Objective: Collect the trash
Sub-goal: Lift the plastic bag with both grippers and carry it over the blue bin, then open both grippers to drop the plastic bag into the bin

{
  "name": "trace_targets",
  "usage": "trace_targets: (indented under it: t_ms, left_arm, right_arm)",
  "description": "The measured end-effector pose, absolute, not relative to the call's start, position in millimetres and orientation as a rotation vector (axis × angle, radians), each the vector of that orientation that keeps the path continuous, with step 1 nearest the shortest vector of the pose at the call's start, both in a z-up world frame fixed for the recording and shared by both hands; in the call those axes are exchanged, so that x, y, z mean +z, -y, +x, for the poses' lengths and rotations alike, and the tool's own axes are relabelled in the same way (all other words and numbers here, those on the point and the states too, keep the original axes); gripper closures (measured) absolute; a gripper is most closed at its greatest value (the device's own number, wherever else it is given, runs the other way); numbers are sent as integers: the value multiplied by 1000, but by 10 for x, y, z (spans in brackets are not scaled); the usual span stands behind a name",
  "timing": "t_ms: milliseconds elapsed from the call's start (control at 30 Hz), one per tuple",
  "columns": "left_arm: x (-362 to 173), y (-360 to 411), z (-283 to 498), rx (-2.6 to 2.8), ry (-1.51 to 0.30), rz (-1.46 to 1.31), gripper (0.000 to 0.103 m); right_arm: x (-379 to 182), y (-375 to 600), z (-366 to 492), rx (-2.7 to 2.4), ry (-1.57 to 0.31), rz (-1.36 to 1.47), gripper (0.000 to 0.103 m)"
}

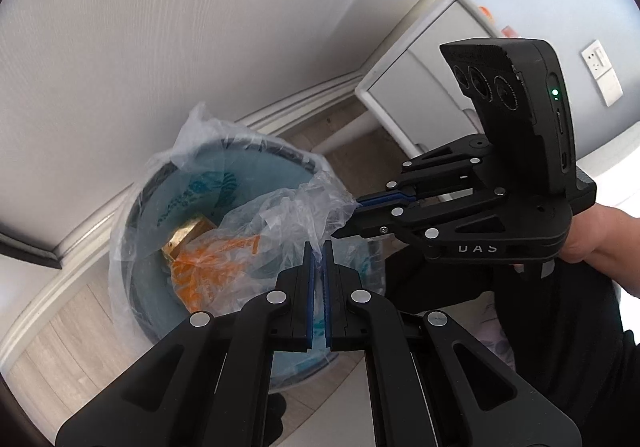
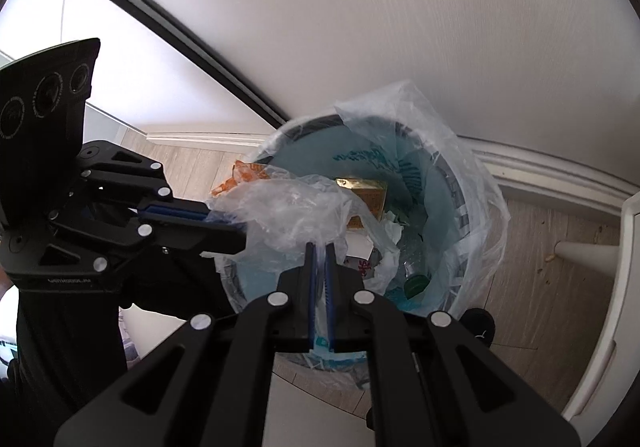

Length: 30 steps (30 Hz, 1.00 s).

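A wood-look floor [image 2: 560, 231] is met by a white wall with a pale skirting. Nearest, the left tongs [image 1: 319, 247] and right tongs [image 2: 320, 249] are clenched on a crumpled clear plastic bag [image 2: 296, 207]. Below and beyond it is seen the lined trash bin [image 2: 460, 215], with a gold carton [image 2: 366, 195] inside.

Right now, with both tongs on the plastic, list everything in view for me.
bin: one, blue-lined, on the floor by the wall.
liner bag: one, clear, draped over the bin rim.
plastic bag: one, clear, crumpled over the bin, pinched by both tongs.
orange wrapper: one, inside the pinched bag.
gold packet: one, in the bin.
white paper: crumpled, in the bin.
green cap: one, deep in the bin.
left tongs: black, shut on the plastic bag.
right tongs: black, shut on the plastic bag.
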<state>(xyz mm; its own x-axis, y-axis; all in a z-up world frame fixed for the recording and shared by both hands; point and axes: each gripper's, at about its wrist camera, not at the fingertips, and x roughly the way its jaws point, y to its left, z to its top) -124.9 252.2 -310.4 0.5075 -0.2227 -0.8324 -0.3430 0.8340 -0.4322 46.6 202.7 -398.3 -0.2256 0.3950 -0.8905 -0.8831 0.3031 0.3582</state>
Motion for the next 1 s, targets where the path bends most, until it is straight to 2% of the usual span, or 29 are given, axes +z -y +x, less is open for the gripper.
trace_targets:
  t_ms: [267, 567, 600, 667, 700, 733, 767, 800, 833, 900, 967, 1000]
  left_arm:
    - [-3326, -2616, -1317, 77, -1097, -649, 101]
    - [-3307, -2614, -1382, 74, -1122, -616, 100]
    - [-3306, -2609, -1391, 74, -1126, -610, 97]
    - [-3289, -2594, -1421, 85, -1133, -596, 83]
    - [-3278, -2593, -1442, 90, -1134, -600, 70]
    - [-3265, -2591, -1452, 95, -1134, -597, 62]
    - [-3243, -2587, -1467, 102, -1134, -587, 56]
    - [-3226, -2583, -1478, 107, -1134, -579, 53]
    - [-3207, -2578, -1491, 115, -1135, -570, 45]
    - [-3166, -2576, -1524, 126, -1129, -551, 38]
    - [-3102, -2560, -1544, 139, -1122, -533, 21]
    - [-3062, -2553, -1553, 143, -1114, -522, 16]
  right_arm:
    - [-4085, -2059, 473, 1268, -1349, -537, 97]
    - [-4081, -2091, 544, 1228, -1338, -577, 97]
    - [-4063, -2096, 543, 1221, -1320, -595, 97]
    - [-4032, -2106, 548, 1215, -1309, -605, 96]
    - [-4003, -2109, 550, 1211, -1294, -610, 96]
    - [-3975, -2109, 558, 1207, -1279, -616, 88]
    - [-3947, -2108, 559, 1202, -1263, -617, 60]
    - [-3909, -2099, 569, 1195, -1252, -610, 42]
    - [-3864, -2085, 578, 1189, -1234, -599, 14]
    - [-3760, -2046, 594, 1181, -1191, -582, 11]
    - [-3676, -2016, 608, 1171, -1164, -572, 9]
    - [-3613, -1991, 610, 1171, -1141, -565, 8]
